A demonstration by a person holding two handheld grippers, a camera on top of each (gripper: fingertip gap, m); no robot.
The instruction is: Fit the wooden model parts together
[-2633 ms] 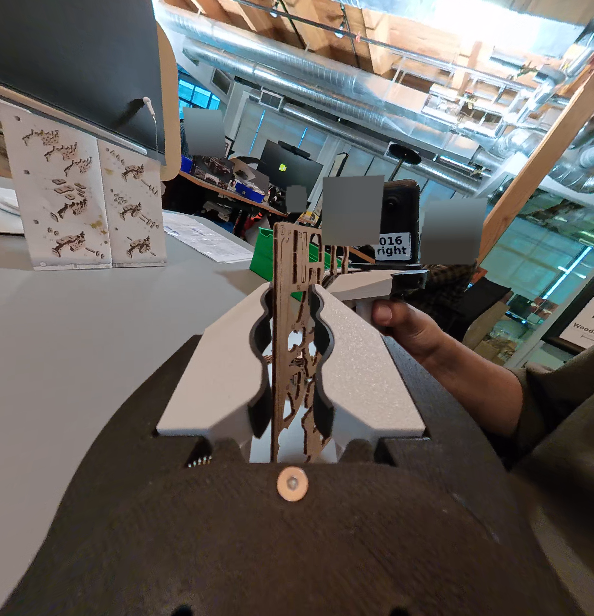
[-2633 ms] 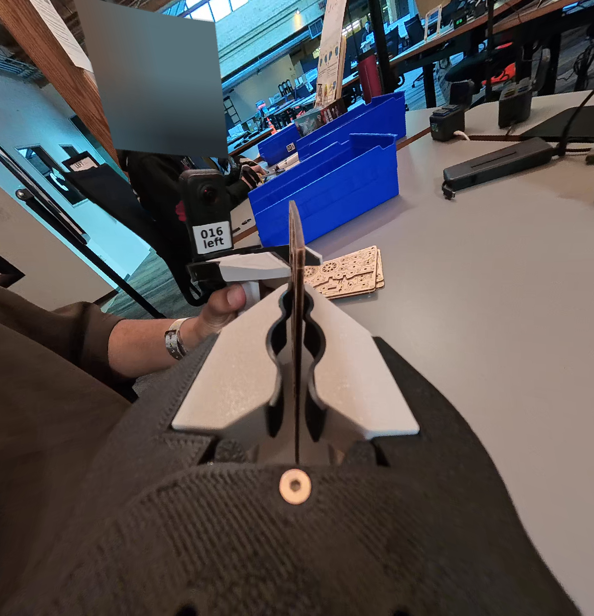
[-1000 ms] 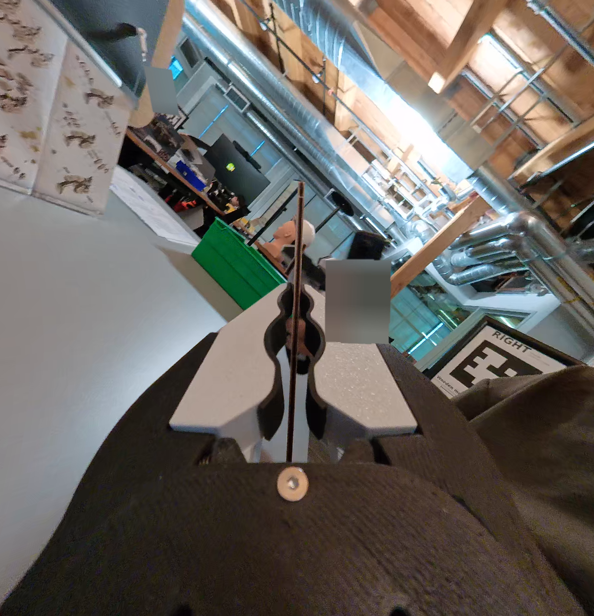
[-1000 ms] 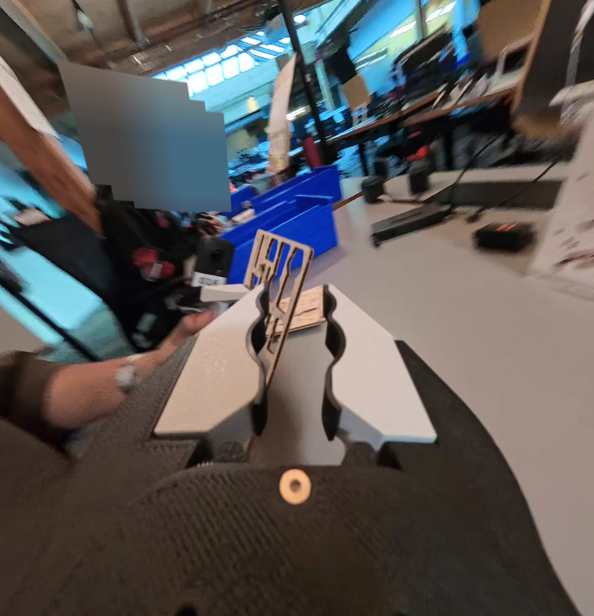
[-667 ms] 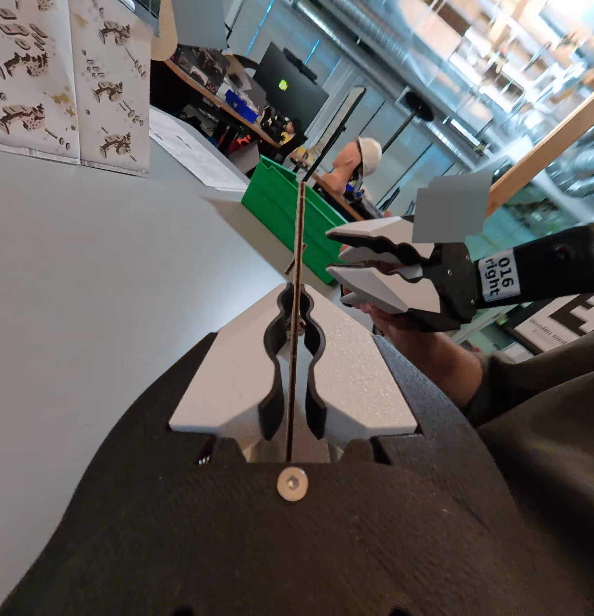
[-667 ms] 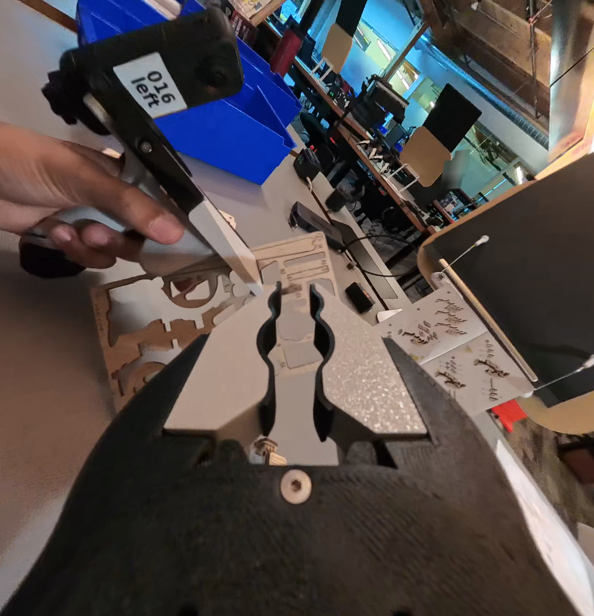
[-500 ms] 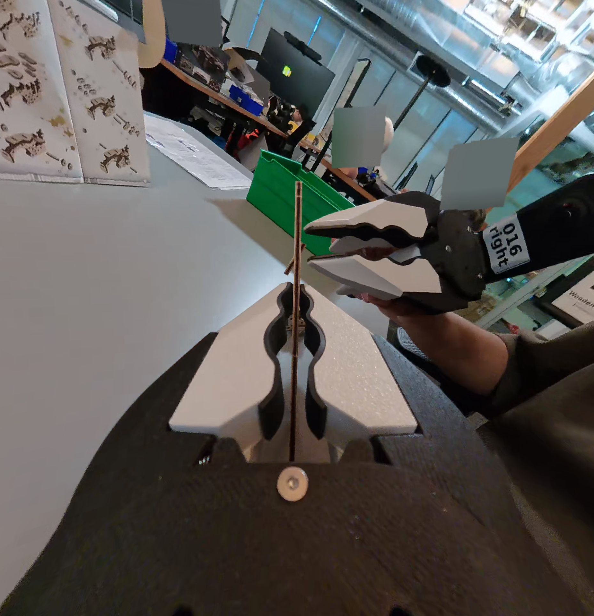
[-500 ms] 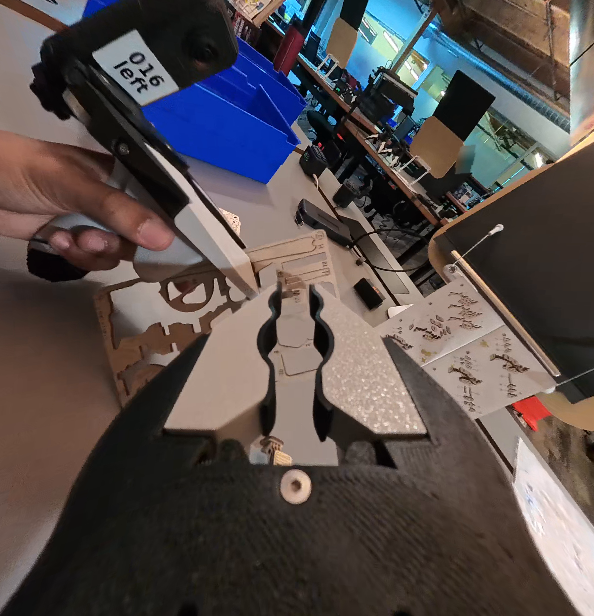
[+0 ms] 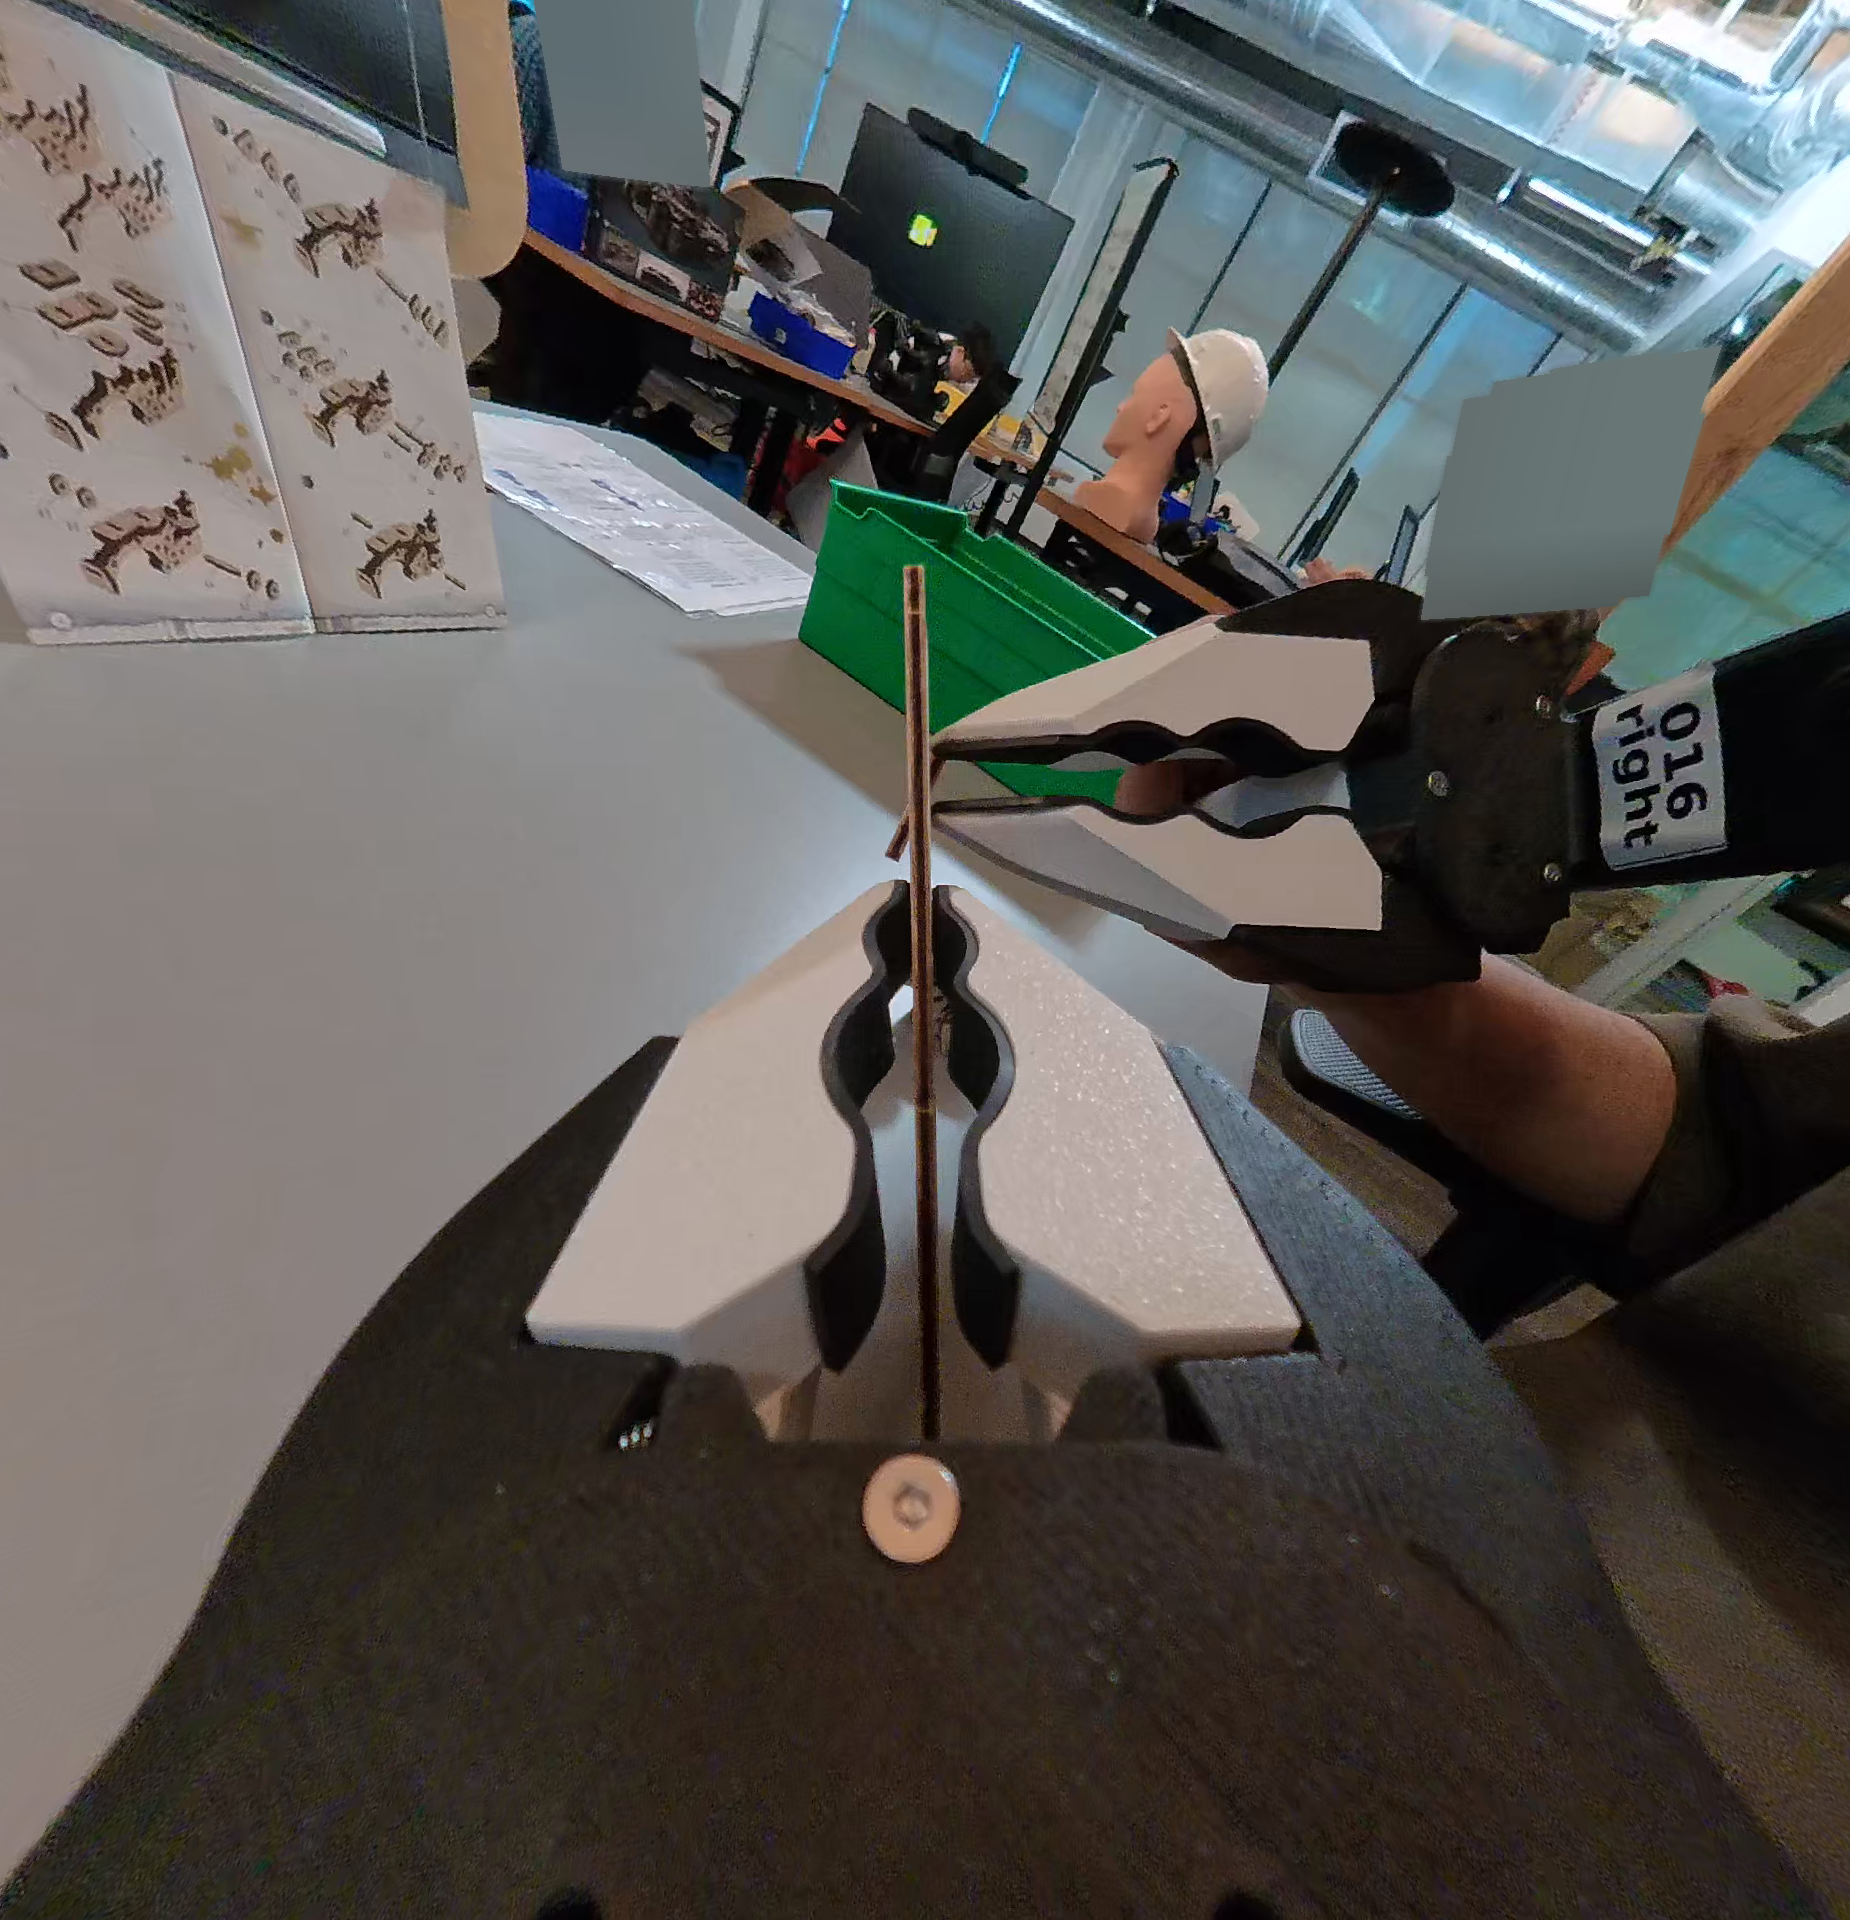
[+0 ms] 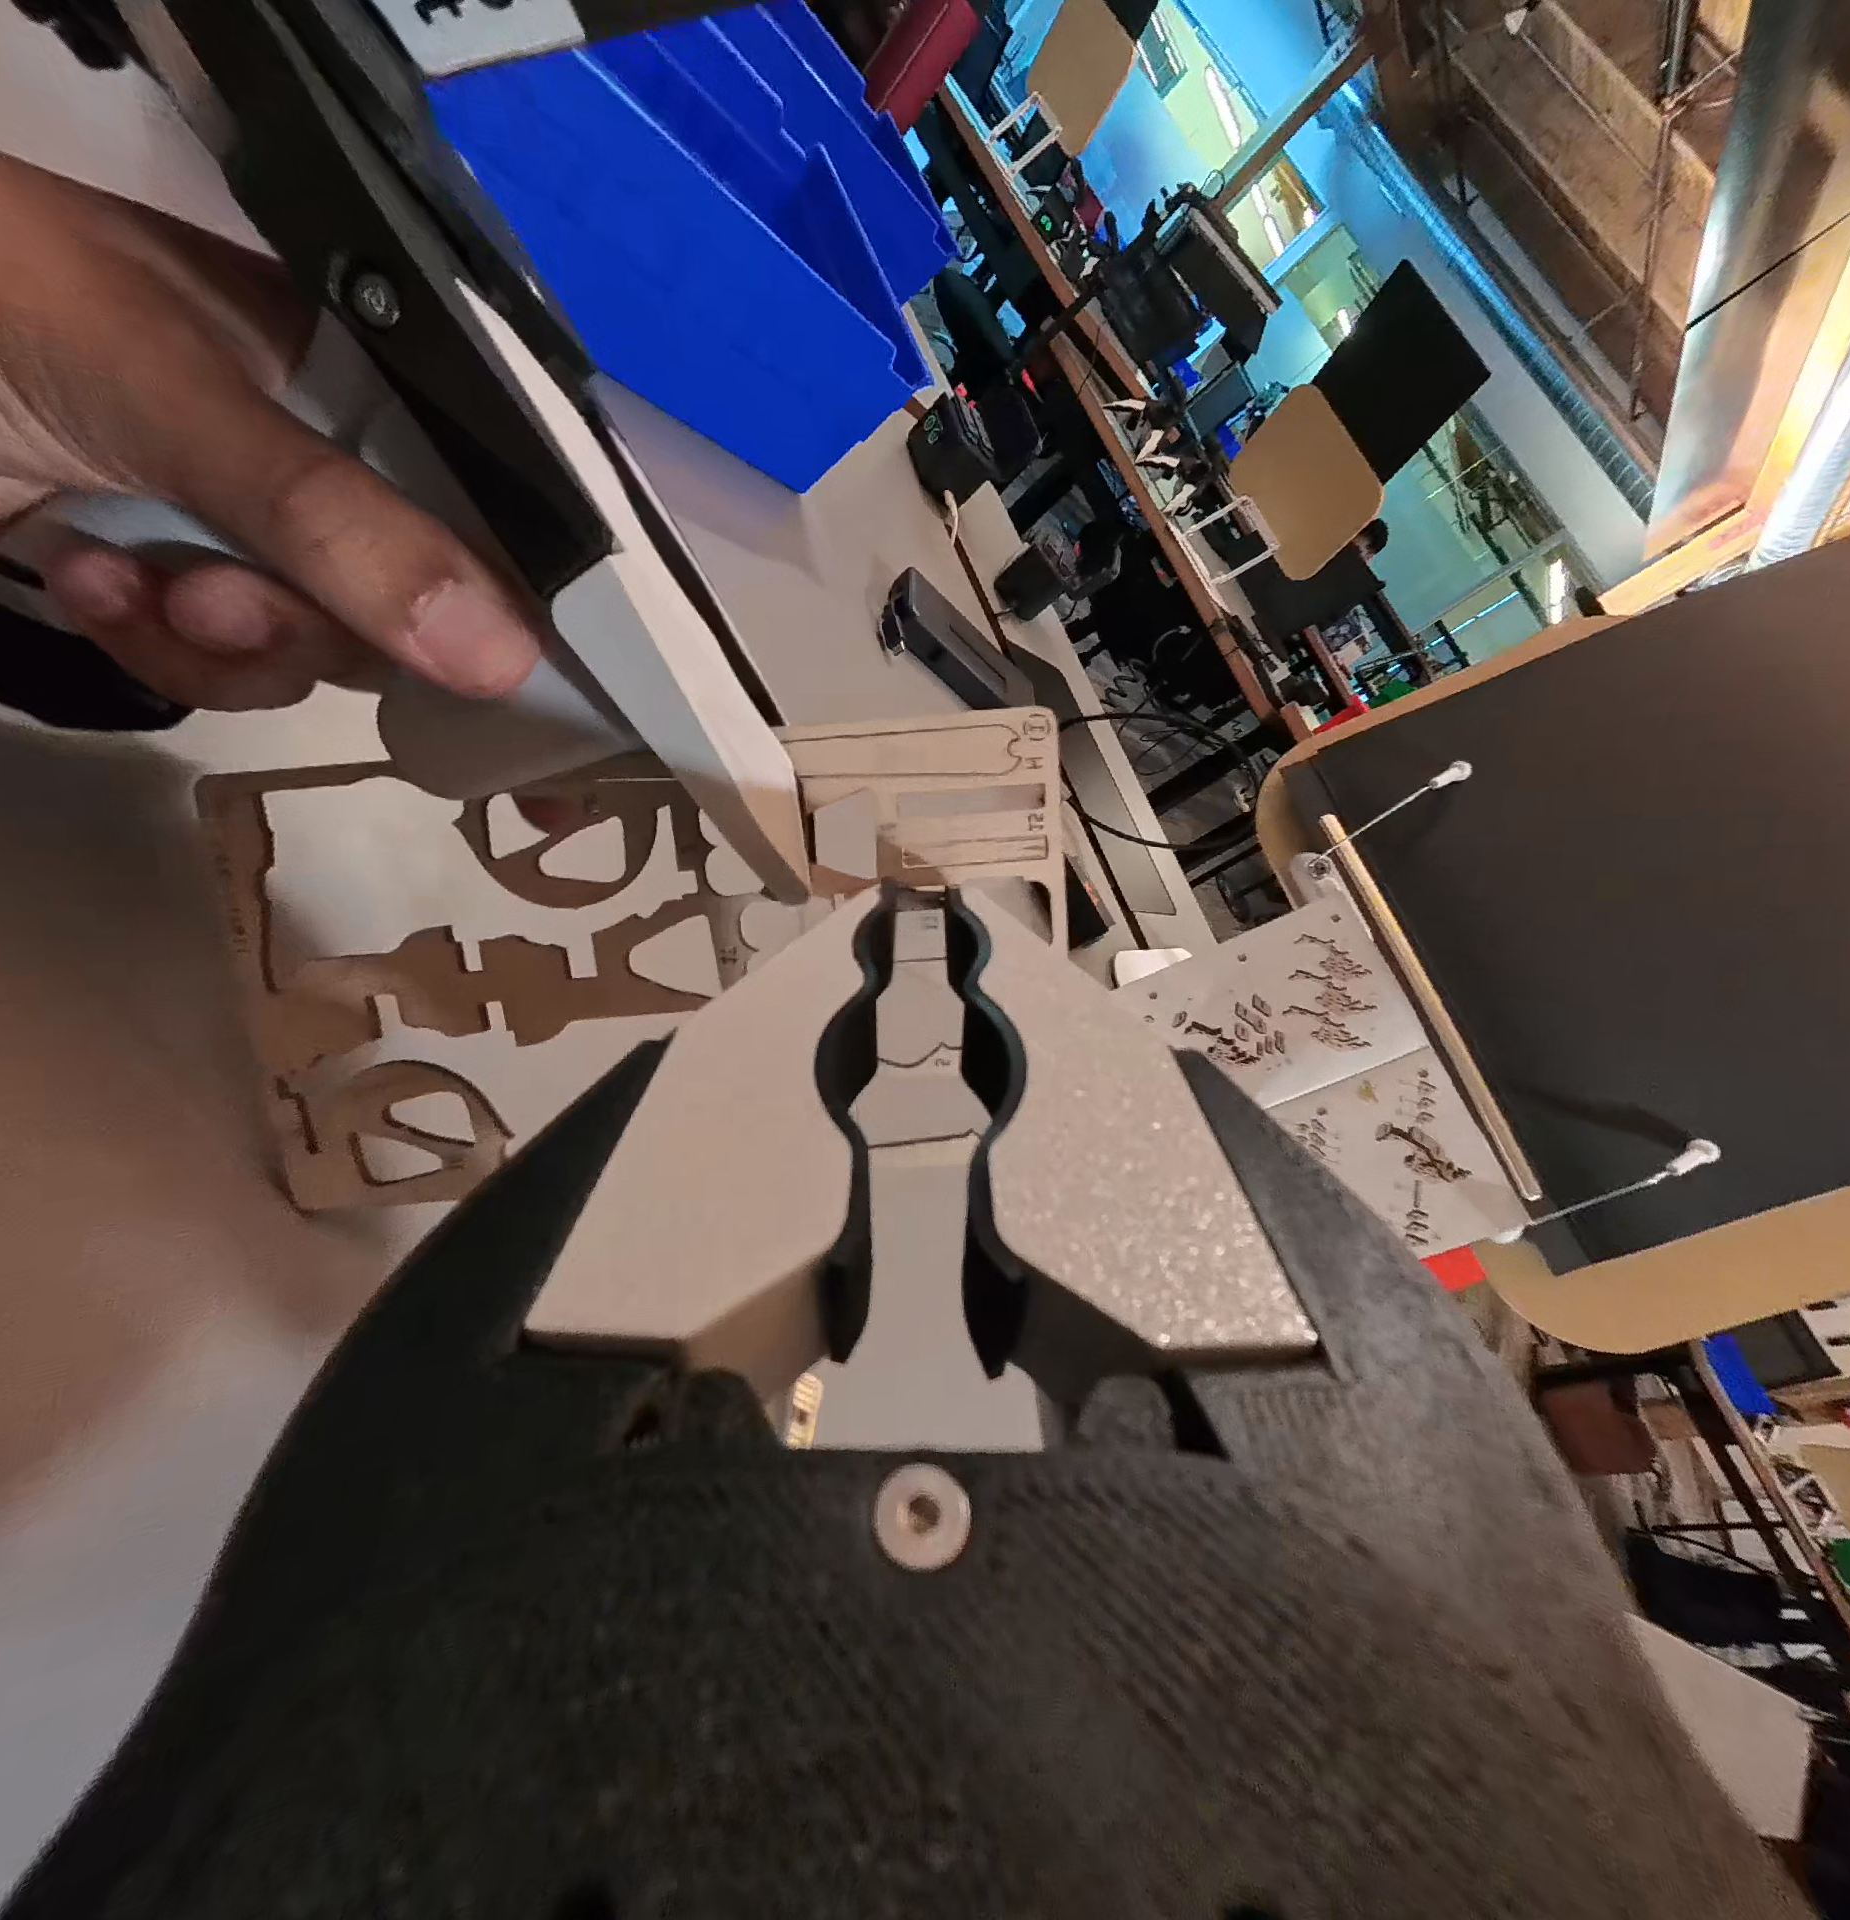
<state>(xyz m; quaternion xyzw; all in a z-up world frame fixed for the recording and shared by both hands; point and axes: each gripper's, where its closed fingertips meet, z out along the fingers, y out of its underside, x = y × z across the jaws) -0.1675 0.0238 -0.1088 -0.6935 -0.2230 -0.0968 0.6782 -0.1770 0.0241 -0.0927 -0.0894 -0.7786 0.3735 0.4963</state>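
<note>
My left gripper (image 9: 921, 914) is clamped on the laser-cut wooden sheet (image 9: 917, 727), held edge-on above the grey worktop (image 9: 329, 831). My right gripper (image 10: 919, 909) is slightly open, its tips at a small part (image 10: 916, 894) in that sheet.

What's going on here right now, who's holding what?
A person is working a handheld gripper in each hand. The left gripper is shut on a thin wooden parts sheet, holding it edge-on above the grey table. The right gripper has its fingertips at the sheet's face, jaws slightly apart, apparently going for a small piece in it. Nothing looks pulled free yet.
</note>
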